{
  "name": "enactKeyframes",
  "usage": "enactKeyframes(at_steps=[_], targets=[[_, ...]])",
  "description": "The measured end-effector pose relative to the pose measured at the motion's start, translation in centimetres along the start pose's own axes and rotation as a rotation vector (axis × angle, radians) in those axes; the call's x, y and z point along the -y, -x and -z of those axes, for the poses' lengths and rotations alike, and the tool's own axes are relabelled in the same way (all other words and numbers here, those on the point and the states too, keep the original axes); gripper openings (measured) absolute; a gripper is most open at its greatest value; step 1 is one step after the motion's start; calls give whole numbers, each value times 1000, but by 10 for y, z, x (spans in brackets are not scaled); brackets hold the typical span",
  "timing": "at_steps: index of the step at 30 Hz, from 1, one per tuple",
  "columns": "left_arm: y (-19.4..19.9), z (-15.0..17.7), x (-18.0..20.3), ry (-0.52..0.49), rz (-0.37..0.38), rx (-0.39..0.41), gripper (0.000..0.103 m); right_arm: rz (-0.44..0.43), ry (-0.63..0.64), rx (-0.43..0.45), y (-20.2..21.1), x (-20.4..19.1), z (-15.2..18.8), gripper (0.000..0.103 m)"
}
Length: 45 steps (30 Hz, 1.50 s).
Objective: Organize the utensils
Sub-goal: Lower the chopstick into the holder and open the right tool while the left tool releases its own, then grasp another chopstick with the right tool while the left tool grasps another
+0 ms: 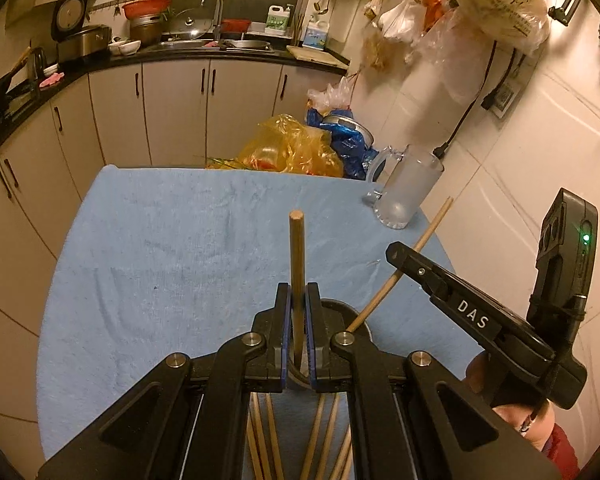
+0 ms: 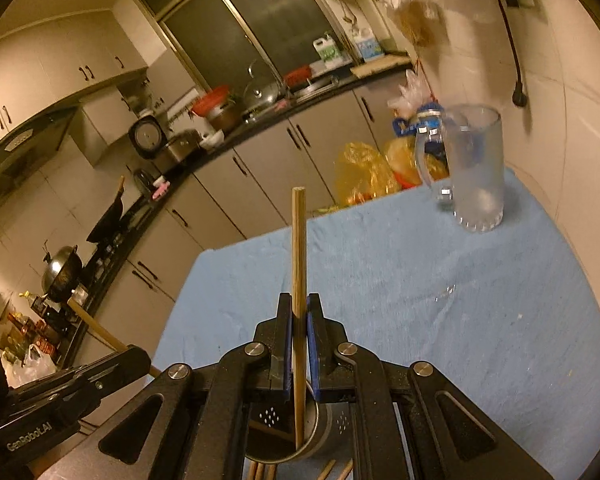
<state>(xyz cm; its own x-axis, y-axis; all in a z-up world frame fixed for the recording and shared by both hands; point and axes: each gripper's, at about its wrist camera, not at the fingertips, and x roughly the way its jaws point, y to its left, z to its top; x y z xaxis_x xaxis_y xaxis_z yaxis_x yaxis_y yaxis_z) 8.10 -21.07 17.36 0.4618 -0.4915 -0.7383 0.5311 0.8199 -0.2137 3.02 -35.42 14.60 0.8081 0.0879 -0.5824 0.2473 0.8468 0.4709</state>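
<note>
My left gripper (image 1: 298, 308) is shut on a wooden chopstick (image 1: 297, 256) that stands upright above a round metal holder (image 1: 342, 305). To its right, my right gripper (image 1: 398, 258) is shut on a second chopstick (image 1: 428, 236), tilted, with its lower end at the holder's rim. In the right wrist view, my right gripper (image 2: 299, 312) grips its chopstick (image 2: 299, 248), whose lower end sits inside the perforated metal holder (image 2: 316, 436). My left gripper (image 2: 138, 358) and its chopstick (image 2: 96, 328) show at the lower left. Several loose chopsticks (image 1: 268, 432) lie on the blue cloth beneath the grippers.
A blue cloth (image 1: 160, 240) covers the table. A frosted glass mug (image 1: 404, 196) stands at the far right corner near the white wall. Yellow and blue plastic bags (image 1: 288, 148) sit behind the table's far edge. Kitchen cabinets and a counter run beyond.
</note>
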Motion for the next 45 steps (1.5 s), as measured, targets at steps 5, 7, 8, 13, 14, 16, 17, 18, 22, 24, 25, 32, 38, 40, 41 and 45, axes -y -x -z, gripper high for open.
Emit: enactKeyframes(at_steps=[5,7,8,13,14,16,17,18,22,24,25,32,38,40,41,45], targets=[[-1,0,-4,6,7,9,6,-9,-5,1,4,2,1,10],[3,-1,-5,10,9,17,6,-10,-6,11,8,1,1,19],[4,-1,-6,15,15,18,7,-14,-8,17,12,1,0,22],[20,-2,-5,23,19,40,7,-20,-18,46,33,1,2,25],[24,-1,-4,23,19,48,7,-22,-21,49,38,1,3,25],[35,2,-4,20,14,66,14,-23,-21,54,48,3,8,25],[42,5,-4,19,14,79,21,-20,-23,57,52,3,11,26],[48,8,-4,18,10,91,26,-19,-25,57,57,4,15,26],[68,27,-12,20,3,114,27,-7,-25,42,71,7,33,29],[72,41,-19,29,2,105,27,9,-16,13,74,10,48,29],[73,48,-23,34,0,97,27,14,-21,3,75,14,54,29],[37,104,-51,102,-2,-38,27,37,-67,-92,75,38,101,29],[2,151,-68,144,-8,-155,27,92,-143,-206,67,67,139,29],[-4,161,-74,162,0,-177,27,106,-160,-232,66,73,149,29],[-7,165,-75,168,2,-189,27,117,-156,-243,64,74,152,29],[-19,169,-76,181,-5,-228,27,161,-160,-272,59,78,159,29]])
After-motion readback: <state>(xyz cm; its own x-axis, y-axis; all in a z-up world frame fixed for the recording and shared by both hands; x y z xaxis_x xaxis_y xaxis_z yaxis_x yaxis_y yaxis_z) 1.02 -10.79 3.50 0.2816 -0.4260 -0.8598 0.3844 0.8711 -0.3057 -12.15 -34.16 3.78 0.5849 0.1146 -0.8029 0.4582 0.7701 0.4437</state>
